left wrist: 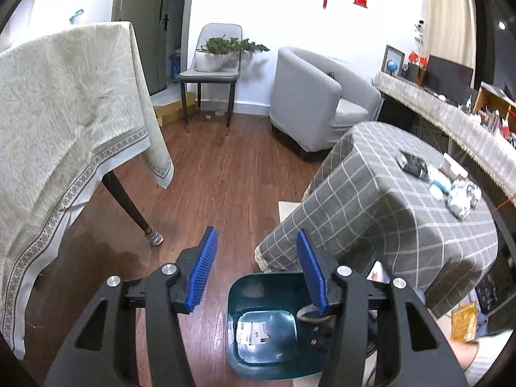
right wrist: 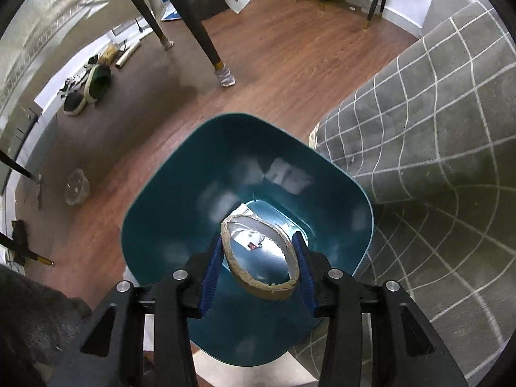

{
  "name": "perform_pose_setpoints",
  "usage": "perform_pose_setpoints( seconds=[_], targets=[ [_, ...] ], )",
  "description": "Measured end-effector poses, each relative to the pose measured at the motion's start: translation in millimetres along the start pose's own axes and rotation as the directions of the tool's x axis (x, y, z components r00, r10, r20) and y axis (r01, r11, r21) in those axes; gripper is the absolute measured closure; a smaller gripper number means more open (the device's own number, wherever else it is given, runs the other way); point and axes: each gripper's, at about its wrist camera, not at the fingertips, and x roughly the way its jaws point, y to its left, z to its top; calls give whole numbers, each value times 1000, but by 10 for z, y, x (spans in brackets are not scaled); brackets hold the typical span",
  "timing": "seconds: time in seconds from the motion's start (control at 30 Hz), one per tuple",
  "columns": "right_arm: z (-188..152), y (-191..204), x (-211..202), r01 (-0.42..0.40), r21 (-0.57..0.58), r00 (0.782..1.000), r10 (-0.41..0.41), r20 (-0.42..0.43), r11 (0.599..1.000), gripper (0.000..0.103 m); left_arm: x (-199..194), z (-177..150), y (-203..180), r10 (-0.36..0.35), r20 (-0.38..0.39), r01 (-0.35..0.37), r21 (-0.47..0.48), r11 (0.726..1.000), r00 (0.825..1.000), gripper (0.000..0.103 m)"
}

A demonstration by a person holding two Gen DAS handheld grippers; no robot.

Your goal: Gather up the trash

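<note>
Over the teal bin, your right gripper points steeply down into its mouth. Its blue pads press on both sides of a cardboard tape ring, squeezed into an oval and held above the bin's opening. Through the ring you can see a white printed scrap lying on the bin's bottom. The same scrap shows in your left view, flat on the bin floor.

Your left gripper is raised above the floor beside the bin, jaws standing apart with nothing between the blue pads. Part of your right gripper and the tape ring shows just behind its right finger, at the bin's rim.

The bin stands on the wooden floor, right against the low table with the grey checked cloth; the cloth's hanging edge nearly touches the bin's rim. On that table's far side lie more items: a dark flat packet, a small white bottle and crumpled wrappers, close together near the edge.

To the left, a taller table under a cream patterned cloth stands well apart from the bin. On the floor beyond its legs lie shoes and a clear crumpled plastic piece.
</note>
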Motion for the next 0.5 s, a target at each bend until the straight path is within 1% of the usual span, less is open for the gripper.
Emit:
perform_pose_setpoints(
  seconds=[0.1, 0.17, 0.27, 0.33, 0.4, 0.47, 0.5],
  targets=[
    [-32, 34, -26, 7, -21, 1000, -7, 10, 1000, 56, -23, 91, 8, -12, 26, 12, -10, 1000, 1000, 49],
    [-68, 56, -39, 8, -38, 1000, -8, 16, 999, 50, -51, 165, 11, -16, 43, 16, 3, 1000, 999, 49],
    [-90, 84, -130, -4, -60, 999, 6, 35, 998, 50, -110, 311, -16, -12, 78, 10, 28, 1000, 997, 44],
    [-59, 134, -277, -8, -90, 997, 14, 70, 996, 50, -125, 415, -37, -19, 98, 16, 30, 999, 995, 42],
    [11, 178, -551, -20, -128, 991, 37, 132, 992, 49, -128, 497, -63, -15, 115, 13, 25, 1000, 993, 42],
    [84, 189, -813, -23, -154, 979, 53, 195, 988, 40, -146, 585, -91, -15, 133, 12, 20, 1000, 991, 38],
    [127, 171, -1017, -26, -162, 967, 66, 245, 986, 38, -167, 610, -107, -16, 142, 14, 18, 1000, 990, 35]
  ],
)
